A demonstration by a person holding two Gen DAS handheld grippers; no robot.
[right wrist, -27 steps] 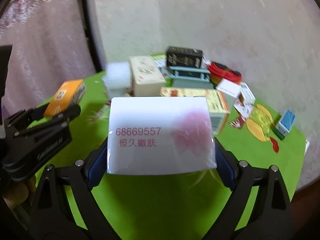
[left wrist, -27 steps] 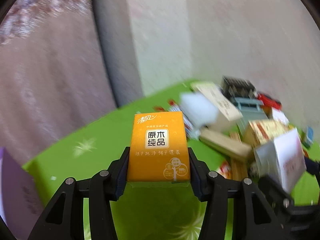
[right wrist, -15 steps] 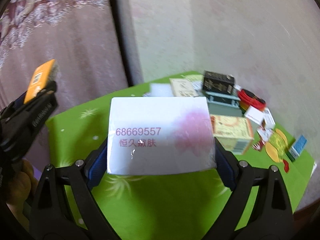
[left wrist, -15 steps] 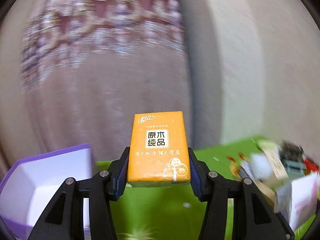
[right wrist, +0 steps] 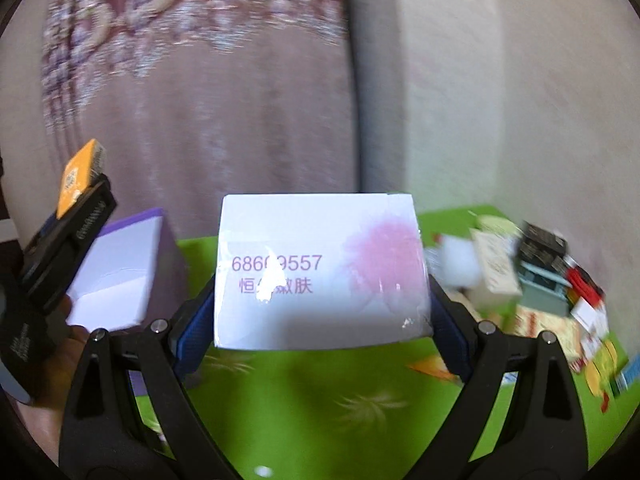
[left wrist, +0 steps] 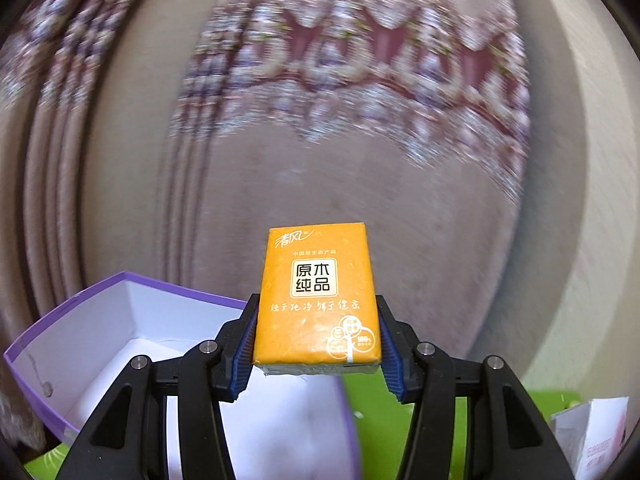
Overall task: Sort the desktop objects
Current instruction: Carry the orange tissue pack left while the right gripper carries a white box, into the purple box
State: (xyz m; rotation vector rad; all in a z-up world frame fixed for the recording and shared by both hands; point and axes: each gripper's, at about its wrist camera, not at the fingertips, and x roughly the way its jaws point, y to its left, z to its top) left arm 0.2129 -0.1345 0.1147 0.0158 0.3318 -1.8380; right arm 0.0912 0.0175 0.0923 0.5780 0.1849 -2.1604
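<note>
Left tongs [left wrist: 316, 344] clenched on orange tissue pack [left wrist: 318, 296], held above the purple box [left wrist: 100, 320]. Right tongs [right wrist: 320, 312] clenched on white carton [right wrist: 320, 272], just right of that box, over the green bench [right wrist: 320, 400].

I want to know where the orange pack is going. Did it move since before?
Yes. The orange tissue pack, clamped in the left gripper, has swung left, away from the clutter, and now hangs by the purple box.
</note>
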